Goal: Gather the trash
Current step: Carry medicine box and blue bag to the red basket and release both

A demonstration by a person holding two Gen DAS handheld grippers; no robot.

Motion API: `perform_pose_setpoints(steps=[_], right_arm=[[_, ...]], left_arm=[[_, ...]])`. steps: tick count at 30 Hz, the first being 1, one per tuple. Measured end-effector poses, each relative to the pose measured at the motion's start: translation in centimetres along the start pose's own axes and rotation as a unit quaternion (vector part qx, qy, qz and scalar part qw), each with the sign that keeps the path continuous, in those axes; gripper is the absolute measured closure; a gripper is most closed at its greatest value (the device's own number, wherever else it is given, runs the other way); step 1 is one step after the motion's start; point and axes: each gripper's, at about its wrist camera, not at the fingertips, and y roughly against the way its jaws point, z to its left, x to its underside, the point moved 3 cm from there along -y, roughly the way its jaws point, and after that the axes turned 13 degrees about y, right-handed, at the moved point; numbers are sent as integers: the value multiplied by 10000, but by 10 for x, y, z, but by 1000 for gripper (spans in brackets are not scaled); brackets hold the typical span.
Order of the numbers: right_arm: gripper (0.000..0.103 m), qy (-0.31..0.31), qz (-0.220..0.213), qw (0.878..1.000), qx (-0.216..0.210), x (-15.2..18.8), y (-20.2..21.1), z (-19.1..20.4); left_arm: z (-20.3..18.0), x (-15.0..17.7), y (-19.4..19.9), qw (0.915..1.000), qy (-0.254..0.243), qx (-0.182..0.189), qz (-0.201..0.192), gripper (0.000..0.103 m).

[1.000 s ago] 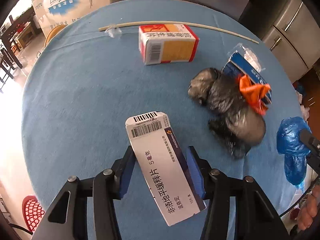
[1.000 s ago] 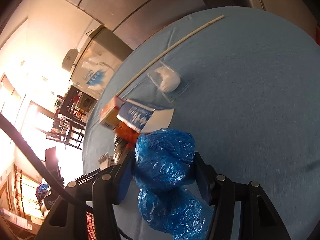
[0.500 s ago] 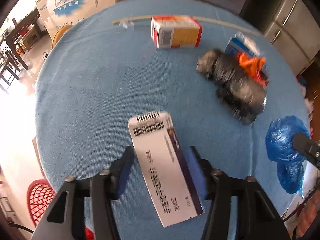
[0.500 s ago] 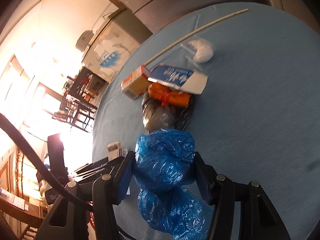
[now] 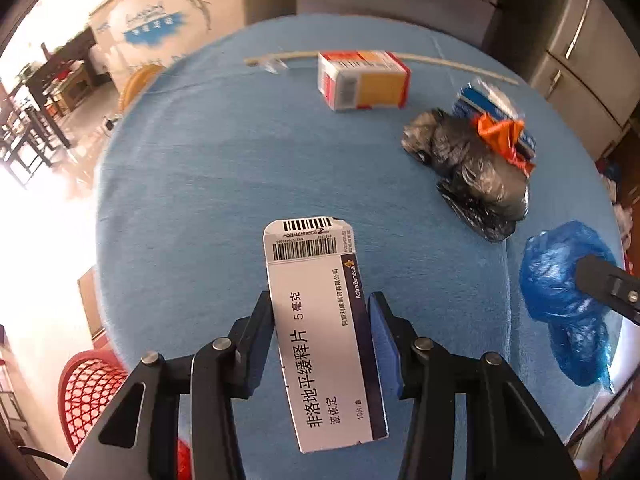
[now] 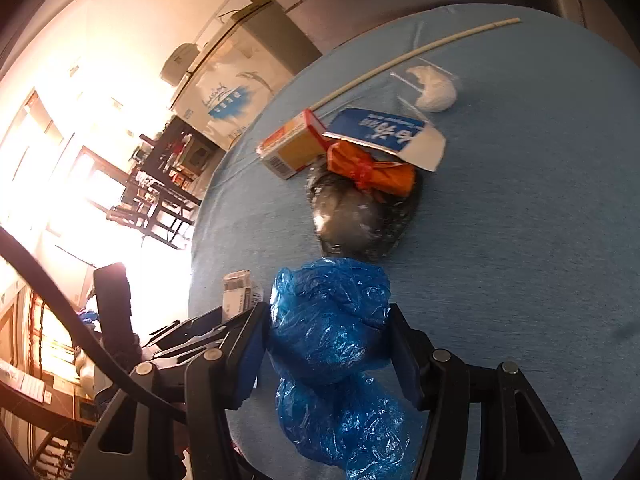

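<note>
Medicine box: clamped in the left gripper, whose jaws have just been closing, above the blue table.
Blue plastic wad: squeezed by the right gripper.
Advice: keep both grips firm, carry toward the red basket.
</note>
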Motion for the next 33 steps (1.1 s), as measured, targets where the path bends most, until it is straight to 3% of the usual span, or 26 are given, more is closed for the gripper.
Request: perform_pose_setpoints(steps=[8,14,24,33], right_arm=[[43,394,203,9985,-326,-9,-29,43],[43,941,508,9906,-858,-14,-70,101],[43,1804,968,9633,-1734,-4,-140,214],[43,2463,1283,9377,-2087,31,-170,293]], left_arm=[[53,22,56,9970,501,-256,-522,55],[115,42,87,9887,1079,-720,-754,55],[204,74,119,9667,1842,-1573,-831,55],[244,102,116,9546,2264,-1832,-623,55]])
